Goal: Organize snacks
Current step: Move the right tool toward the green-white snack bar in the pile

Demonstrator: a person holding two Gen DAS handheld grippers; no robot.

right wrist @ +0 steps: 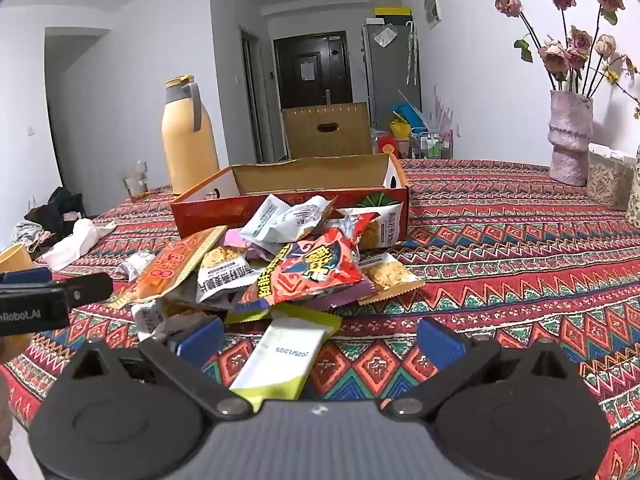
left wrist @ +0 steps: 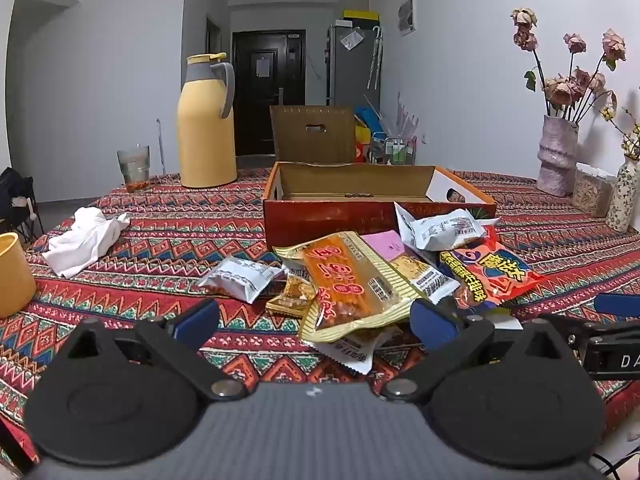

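A pile of snack packets lies on the patterned tablecloth in front of an open red cardboard box (left wrist: 320, 216) (right wrist: 208, 210). On top are a gold-and-orange packet (left wrist: 352, 280) (right wrist: 172, 268), a red chip bag (left wrist: 492, 276) (right wrist: 312, 272) and white packets (left wrist: 440, 228) (right wrist: 288, 216). My left gripper (left wrist: 316, 322) is open and empty, low over the near edge of the pile. My right gripper (right wrist: 320, 338) is open, with a white-and-green packet (right wrist: 280, 360) lying between its fingers, not clamped. The left gripper shows at the left edge of the right wrist view (right wrist: 52, 292).
A yellow thermos (left wrist: 206, 124) (right wrist: 188, 140) and a glass (left wrist: 134, 168) stand behind the box at left. A white cloth (left wrist: 84, 240) and a yellow cup (left wrist: 12, 276) lie left. Vases with dried roses (left wrist: 558, 152) (right wrist: 570, 136) and a food container (left wrist: 592, 194) stand at right.
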